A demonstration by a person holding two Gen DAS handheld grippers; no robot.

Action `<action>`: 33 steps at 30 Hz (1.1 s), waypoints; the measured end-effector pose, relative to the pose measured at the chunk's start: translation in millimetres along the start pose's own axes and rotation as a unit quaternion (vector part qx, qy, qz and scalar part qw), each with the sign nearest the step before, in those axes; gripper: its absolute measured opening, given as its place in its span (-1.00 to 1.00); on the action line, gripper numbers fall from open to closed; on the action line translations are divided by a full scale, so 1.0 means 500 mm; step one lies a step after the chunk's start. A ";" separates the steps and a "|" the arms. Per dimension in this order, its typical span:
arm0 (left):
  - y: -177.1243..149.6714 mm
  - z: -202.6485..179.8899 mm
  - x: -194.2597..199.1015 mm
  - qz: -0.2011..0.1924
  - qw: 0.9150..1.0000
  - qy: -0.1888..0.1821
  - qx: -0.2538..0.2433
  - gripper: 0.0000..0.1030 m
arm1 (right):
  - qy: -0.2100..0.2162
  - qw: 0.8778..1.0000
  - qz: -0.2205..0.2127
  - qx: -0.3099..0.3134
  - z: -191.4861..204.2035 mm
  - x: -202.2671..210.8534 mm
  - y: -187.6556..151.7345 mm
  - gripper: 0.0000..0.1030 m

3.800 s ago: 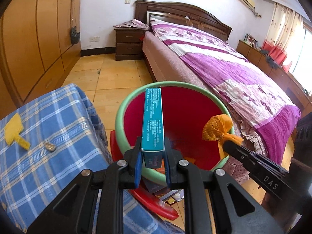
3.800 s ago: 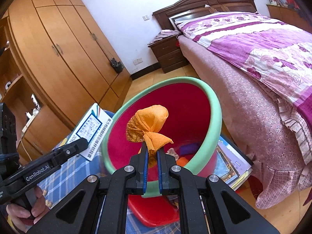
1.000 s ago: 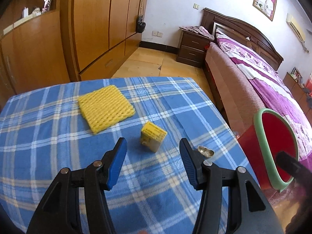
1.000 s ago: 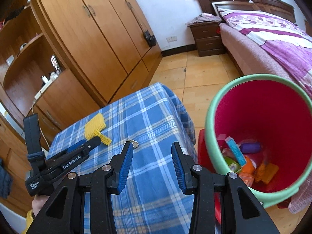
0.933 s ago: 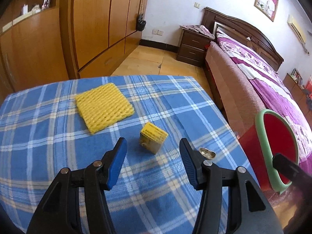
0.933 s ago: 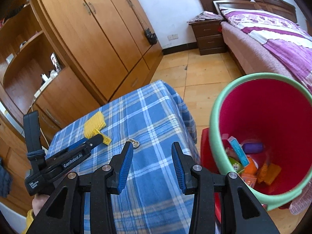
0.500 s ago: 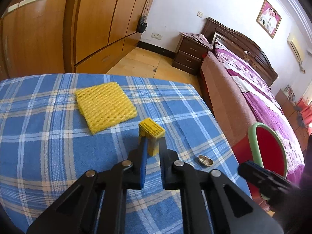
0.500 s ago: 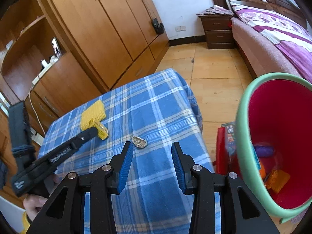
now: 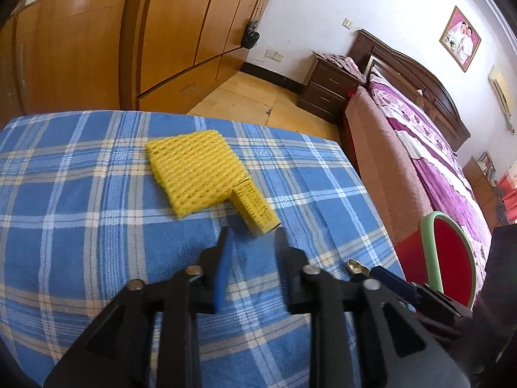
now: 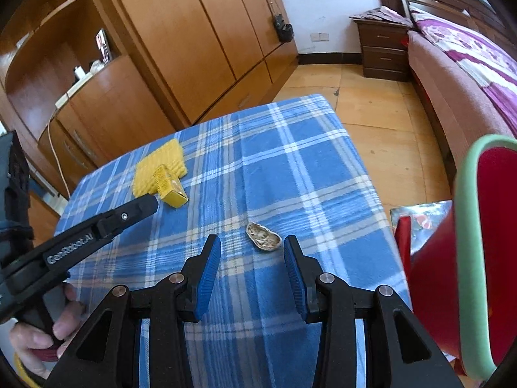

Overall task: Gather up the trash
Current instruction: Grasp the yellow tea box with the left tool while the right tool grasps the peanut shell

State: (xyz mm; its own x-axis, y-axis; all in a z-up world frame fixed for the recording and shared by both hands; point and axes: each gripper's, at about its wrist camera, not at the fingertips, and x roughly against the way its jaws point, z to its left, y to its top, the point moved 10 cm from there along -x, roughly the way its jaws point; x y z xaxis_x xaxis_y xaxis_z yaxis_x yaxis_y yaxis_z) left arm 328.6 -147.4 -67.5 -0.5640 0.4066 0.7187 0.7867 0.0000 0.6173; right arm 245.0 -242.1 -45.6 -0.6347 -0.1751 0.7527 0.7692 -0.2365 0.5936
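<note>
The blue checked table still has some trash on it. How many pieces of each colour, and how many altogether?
Yellow: 2, the foam net and the small box lying against its edge.
Silvery brown: 1, the crumpled foil wrapper.
Total: 3 pieces on the table.

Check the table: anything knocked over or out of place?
Yes. The small yellow box lies tipped on its side, its far end against the yellow foam net. The left claw, jaws opening, has nothing between them. A shell-like scrap lies loose near the table edge.
</note>
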 end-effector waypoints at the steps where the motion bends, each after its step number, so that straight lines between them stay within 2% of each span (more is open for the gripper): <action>1: 0.000 0.003 0.000 0.000 1.000 0.001 0.002 -0.40 | -0.002 1.000 0.001 0.005 0.003 -0.005 0.000 -0.20; 6: 0.003 0.012 -0.003 0.001 1.000 0.003 0.013 -0.23 | -0.009 1.000 -0.001 0.011 0.014 -0.022 -0.003 -0.29; 11: 0.003 0.006 -0.006 0.005 1.000 0.012 0.008 -0.22 | -0.016 1.000 -0.003 0.008 0.003 -0.028 0.001 -0.75; 14: 0.004 0.008 -0.018 0.015 0.999 0.029 0.002 -0.22 | -0.012 1.000 -0.005 -0.004 -0.008 -0.027 0.002 -0.88; 18: -0.001 0.015 -0.050 0.038 0.998 0.047 -0.002 -0.22 | 0.001 1.000 -0.008 -0.025 -0.019 -0.019 -0.003 -0.92; 23: 0.004 0.016 -0.056 0.030 0.998 0.062 -0.011 -0.22 | 0.007 0.999 -0.018 -0.038 -0.032 0.002 -0.002 -0.93; 24: 0.004 0.018 -0.056 0.029 0.997 0.066 -0.011 -0.35 | 0.008 0.999 -0.021 -0.039 -0.032 0.006 0.000 -0.93; 33: -0.006 0.041 -0.015 0.009 0.998 0.059 0.000 -0.37 | 0.017 0.999 -0.023 -0.023 -0.014 0.008 0.010 -0.86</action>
State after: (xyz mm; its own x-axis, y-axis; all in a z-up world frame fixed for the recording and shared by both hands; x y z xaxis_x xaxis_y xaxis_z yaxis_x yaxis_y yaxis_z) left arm 335.4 -131.8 -81.1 -0.5756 0.2952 0.7626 0.7971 -0.0057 0.6039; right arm 245.7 -250.6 -41.5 -0.6725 -0.1954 0.7138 0.7350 -0.2885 0.6136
